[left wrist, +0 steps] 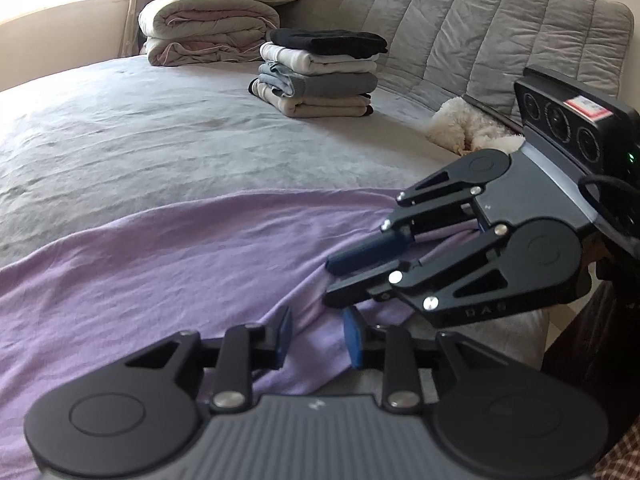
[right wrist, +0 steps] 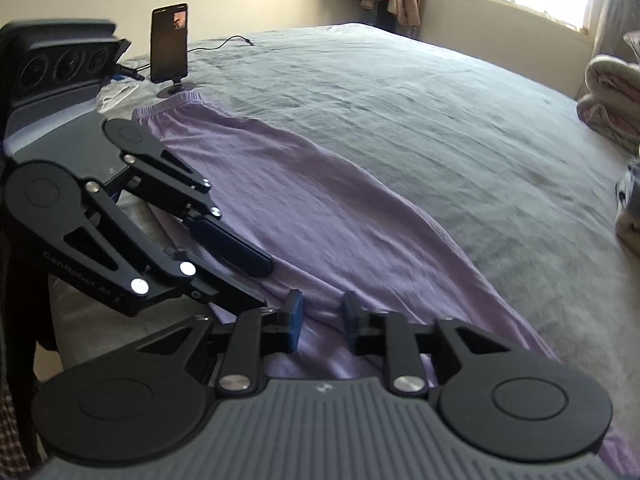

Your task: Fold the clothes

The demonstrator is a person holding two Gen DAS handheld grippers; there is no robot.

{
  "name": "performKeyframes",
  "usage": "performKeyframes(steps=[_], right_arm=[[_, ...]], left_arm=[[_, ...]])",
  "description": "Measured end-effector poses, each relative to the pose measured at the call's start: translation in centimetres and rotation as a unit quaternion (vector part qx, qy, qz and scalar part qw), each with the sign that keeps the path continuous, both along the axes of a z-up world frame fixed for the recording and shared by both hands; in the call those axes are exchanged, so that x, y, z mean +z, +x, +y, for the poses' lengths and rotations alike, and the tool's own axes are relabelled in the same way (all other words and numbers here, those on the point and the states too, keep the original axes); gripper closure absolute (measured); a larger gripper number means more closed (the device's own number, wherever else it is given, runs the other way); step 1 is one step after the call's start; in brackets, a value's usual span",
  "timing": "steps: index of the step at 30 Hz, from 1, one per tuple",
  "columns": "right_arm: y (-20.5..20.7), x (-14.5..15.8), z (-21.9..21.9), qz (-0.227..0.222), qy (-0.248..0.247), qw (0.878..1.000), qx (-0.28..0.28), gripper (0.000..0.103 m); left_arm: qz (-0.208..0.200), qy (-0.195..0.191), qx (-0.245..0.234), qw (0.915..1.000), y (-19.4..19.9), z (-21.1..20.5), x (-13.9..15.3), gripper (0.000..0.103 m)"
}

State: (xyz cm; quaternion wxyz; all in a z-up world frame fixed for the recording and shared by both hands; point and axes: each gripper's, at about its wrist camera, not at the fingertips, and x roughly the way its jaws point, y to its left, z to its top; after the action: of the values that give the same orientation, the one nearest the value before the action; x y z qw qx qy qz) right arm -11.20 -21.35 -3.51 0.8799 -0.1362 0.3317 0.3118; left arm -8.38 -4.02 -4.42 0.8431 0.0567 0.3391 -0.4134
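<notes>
A long lilac garment [left wrist: 180,260] lies flat along the near edge of the grey bed [left wrist: 160,132]. Its elastic waistband [right wrist: 172,106] is at the far end in the right wrist view. My left gripper [left wrist: 319,336] hovers low over the garment's near edge. Its blue pads [left wrist: 284,336] stand apart, with lilac cloth showing in the gap and no pad pressing on it. My right gripper [right wrist: 323,320] is close beside it on the same stretch of garment [right wrist: 320,208], pads likewise apart over the cloth. Each gripper shows in the other's view: the right gripper [left wrist: 329,282] and the left gripper [right wrist: 265,283].
A stack of folded clothes [left wrist: 320,76] and piled bedding with a pillow [left wrist: 208,28] sit at the head of the bed by the padded headboard. A white plush toy [left wrist: 468,128] lies near the edge. A phone on a stand [right wrist: 170,42] is beyond the waistband.
</notes>
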Motion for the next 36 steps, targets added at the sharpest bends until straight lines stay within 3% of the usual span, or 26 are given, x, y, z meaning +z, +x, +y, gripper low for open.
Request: performKeyframes(steps=[11, 15, 17, 20, 27, 30, 33, 36], right_arm=[[0.7, 1.8, -2.3, 0.036, 0.100, 0.993, -0.042, 0.103], [0.7, 2.0, -2.0, 0.034, 0.086, 0.995, -0.046, 0.102], [0.4, 1.7, -1.7, 0.030, 0.069, 0.996, -0.046, 0.087], [-0.1, 1.1, -1.3, 0.031, 0.050, 0.998, -0.033, 0.079], [-1.1, 0.9, -0.3, 0.018, 0.050, 0.999, 0.002, 0.076], [-0.9, 0.4, 0.7, 0.007, 0.025, 1.000, 0.010, 0.076], [-0.8, -0.4, 1.7, -0.015, -0.017, 1.000, 0.015, 0.080], [-0.3, -0.3, 1.6, -0.009, -0.017, 1.000, 0.011, 0.101]], left_arm=[[-0.039, 0.031, -0.009, 0.9987, -1.0, -0.6, 0.1, 0.074], [-0.045, 0.043, 0.000, 0.9981, -1.0, -0.8, -0.1, 0.081], [-0.049, 0.049, 0.003, 0.9976, -0.9, -0.9, -0.2, 0.088], [-0.041, 0.044, 0.018, 0.9980, -0.5, -0.5, -0.2, 0.102], [0.012, 0.000, 0.043, 0.9990, 1.0, 0.8, -0.3, 0.102], [0.028, -0.013, 0.049, 0.9983, 1.3, 0.9, -0.3, 0.102], [0.039, -0.025, 0.048, 0.9978, 1.6, 1.2, -0.3, 0.101], [0.019, -0.022, 0.028, 0.9992, 1.1, 1.3, 0.0, 0.080]])
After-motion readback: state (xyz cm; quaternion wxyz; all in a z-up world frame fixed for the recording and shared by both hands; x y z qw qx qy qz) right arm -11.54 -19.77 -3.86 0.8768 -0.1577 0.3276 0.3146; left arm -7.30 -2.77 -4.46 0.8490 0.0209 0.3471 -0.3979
